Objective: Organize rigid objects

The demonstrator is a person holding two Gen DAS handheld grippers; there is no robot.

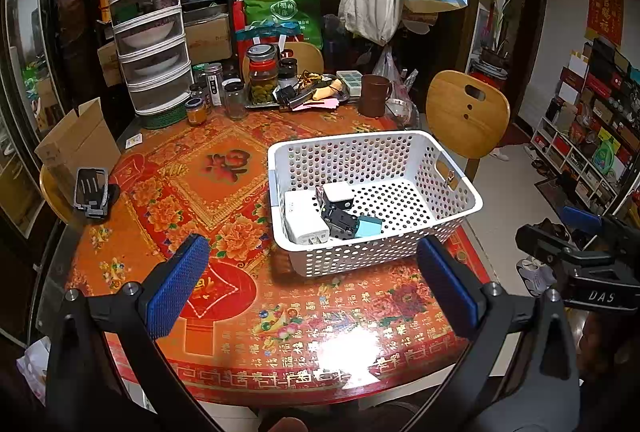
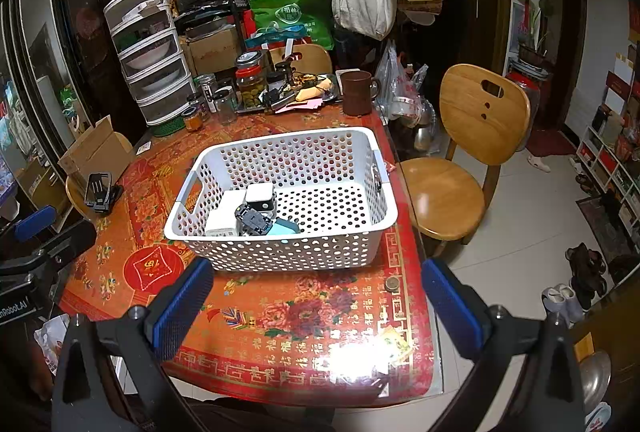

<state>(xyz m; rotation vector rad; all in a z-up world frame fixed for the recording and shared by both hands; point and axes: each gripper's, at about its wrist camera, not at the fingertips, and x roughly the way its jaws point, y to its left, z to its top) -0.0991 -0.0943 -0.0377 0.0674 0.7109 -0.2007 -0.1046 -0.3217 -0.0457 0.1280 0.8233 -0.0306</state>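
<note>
A white perforated basket [image 1: 400, 248] [image 2: 304, 252] stands on the red patterned table. In its near left corner lie a white charger block [image 1: 304, 216] [image 2: 222, 220], a small white cube [image 1: 338, 192] [image 2: 260, 194], a black part [image 1: 340, 220] [image 2: 254, 222] and a teal piece [image 1: 368, 226] [image 2: 282, 228]. A black phone holder [image 1: 91, 192] [image 2: 98, 190] lies at the table's left edge. My left gripper [image 1: 312, 296] is open and empty, in front of the basket. My right gripper [image 2: 316, 308] is open and empty, also in front of the basket.
Jars [image 1: 262, 72], a brown mug [image 1: 374, 94], a metal tray [image 1: 256, 105] and a stacked white drawer unit [image 1: 148, 32] crowd the table's back. A cardboard box [image 1: 76, 144] sits left. A wooden chair [image 2: 460, 160] stands right. A coin [image 2: 392, 284] lies near the table's right edge.
</note>
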